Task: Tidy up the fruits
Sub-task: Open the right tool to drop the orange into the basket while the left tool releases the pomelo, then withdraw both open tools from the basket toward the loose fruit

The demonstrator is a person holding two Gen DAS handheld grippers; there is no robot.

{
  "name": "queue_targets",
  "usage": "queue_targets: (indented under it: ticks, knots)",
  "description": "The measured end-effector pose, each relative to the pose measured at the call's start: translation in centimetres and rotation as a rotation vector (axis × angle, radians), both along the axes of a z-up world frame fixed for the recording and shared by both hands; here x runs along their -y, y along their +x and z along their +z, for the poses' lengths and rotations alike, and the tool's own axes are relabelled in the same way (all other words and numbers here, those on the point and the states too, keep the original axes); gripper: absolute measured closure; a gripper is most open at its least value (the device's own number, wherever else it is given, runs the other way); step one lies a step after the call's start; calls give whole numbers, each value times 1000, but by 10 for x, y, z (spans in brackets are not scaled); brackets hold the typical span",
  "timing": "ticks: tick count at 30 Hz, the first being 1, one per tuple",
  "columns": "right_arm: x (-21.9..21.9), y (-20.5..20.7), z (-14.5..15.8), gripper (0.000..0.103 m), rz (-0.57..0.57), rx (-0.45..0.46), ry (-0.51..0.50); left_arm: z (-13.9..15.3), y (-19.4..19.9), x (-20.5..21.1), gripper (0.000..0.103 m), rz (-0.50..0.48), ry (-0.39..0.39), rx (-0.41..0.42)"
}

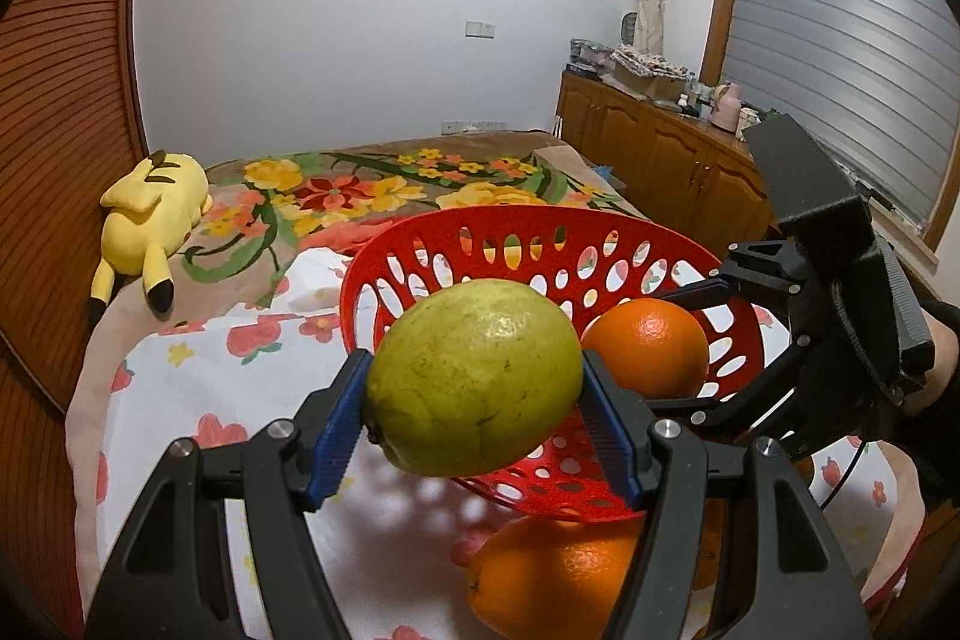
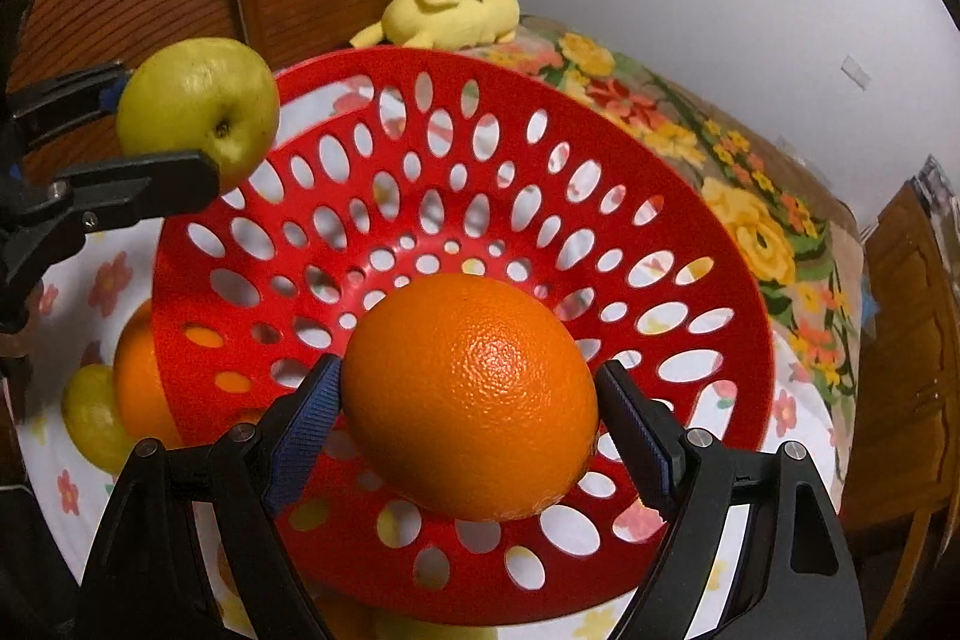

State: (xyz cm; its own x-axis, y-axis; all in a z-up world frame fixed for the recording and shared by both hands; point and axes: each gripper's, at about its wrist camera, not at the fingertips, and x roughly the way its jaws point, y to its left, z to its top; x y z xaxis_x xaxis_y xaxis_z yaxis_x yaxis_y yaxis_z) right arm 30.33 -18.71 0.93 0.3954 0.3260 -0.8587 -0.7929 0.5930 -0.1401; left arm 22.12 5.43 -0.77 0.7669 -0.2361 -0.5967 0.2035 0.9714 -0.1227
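Fruits under transfer. Left gripper clamps a green apple across its widest part, held just over the near rim of the red basket. Right gripper clamps an orange the same way, low inside the basket. Both likely firm, round, smooth-skinned: prone to rolling, so grip at the equator. More fruit lies on the floral sheet beside the basket.

Second orange below left gripper half hidden by its finger and frame edge; counter clutter unreadable.
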Motion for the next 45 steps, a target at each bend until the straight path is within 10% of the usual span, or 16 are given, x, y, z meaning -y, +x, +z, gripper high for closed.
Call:
queue_targets:
  ticks: [45]
  knots:
    - [66,-37,63,14,-136,104,230,5,4,18,31,-4,17,2]
